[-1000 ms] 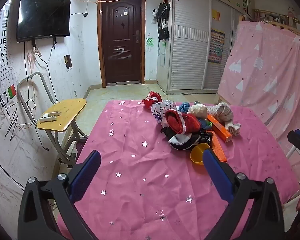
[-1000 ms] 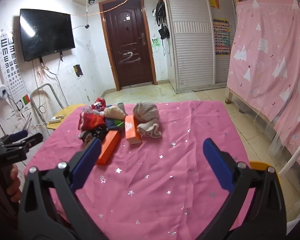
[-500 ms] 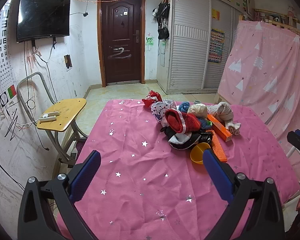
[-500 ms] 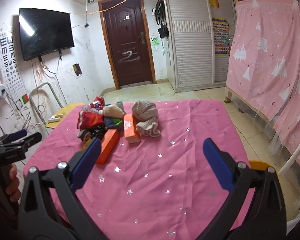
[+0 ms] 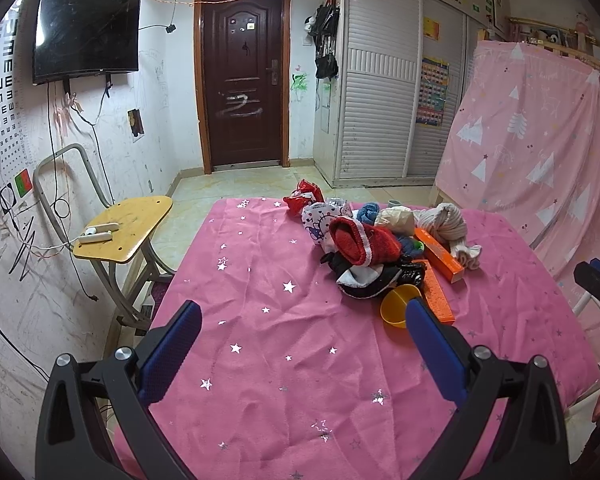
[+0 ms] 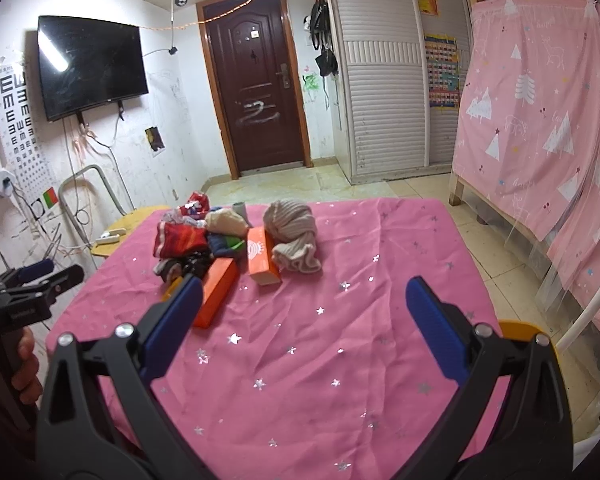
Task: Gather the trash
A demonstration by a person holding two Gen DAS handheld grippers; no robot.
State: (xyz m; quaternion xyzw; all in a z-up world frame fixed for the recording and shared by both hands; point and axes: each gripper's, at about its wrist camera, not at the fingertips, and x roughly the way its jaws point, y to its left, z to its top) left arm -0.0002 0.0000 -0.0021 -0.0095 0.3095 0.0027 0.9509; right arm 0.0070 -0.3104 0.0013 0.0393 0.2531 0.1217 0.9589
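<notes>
Left wrist view: left gripper [image 5: 298, 334] wide open, empty, low over near edge of the pink-clothed table [image 5: 260, 360]; best to reach fwd-right to the trash pile [image 5: 380, 248] near far right corner, starting w/ loose yellow cup [image 5: 398, 306]. Right wrist view: right gripper [image 6: 300, 306] also wide, empty; same pile [image 6: 228, 240] toward far left edge, mix of crumpled cloth, wrappers, orange boxes [image 6: 220, 292], so pick one item at a time.

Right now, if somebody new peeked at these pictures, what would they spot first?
Probably the bright pink starry tablecloth filling the middle, with a jumbled pile of socks, cloths and wrappers at its far side. Two orange boxes and a small yellow cup lie by the pile. Both tools, left and right, hang open above the cloth, empty.
</notes>
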